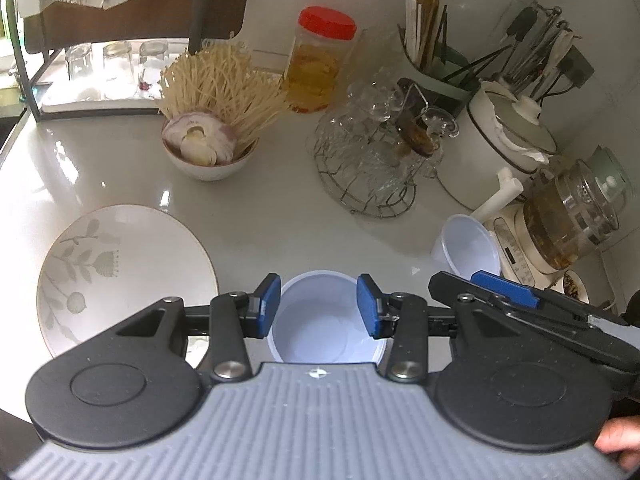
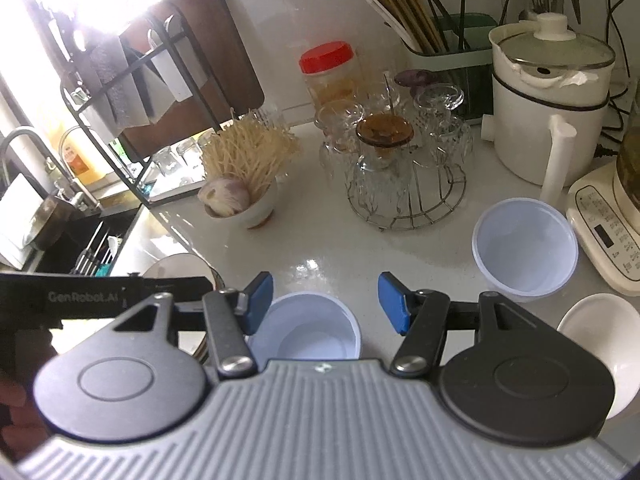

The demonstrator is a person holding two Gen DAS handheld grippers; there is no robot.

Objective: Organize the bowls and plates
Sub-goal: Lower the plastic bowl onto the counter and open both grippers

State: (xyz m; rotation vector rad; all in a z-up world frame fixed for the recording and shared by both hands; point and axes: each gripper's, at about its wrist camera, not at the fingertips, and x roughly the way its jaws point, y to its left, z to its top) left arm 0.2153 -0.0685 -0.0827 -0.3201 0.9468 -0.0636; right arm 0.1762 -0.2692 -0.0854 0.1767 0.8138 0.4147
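On the white glossy counter, a small white plastic bowl stands upright, mouth up, between the blue pads of the left hand-held gripper. The pads flank its rim closely; whether they press on it cannot be told. Left of it lies a flat floral plate, face up. A second plastic bowl rests tilted, mouth toward the camera, beside a kettle base. The right hand-held gripper is spread wide and holds nothing; the small bowl sits just below its left pad. A white ceramic bowl shows at the right edge of the right wrist view. Behind stand a bowl of enoki mushrooms, a red-lidded jar, a wire rack of glasses and a white pot against a tiled wall.
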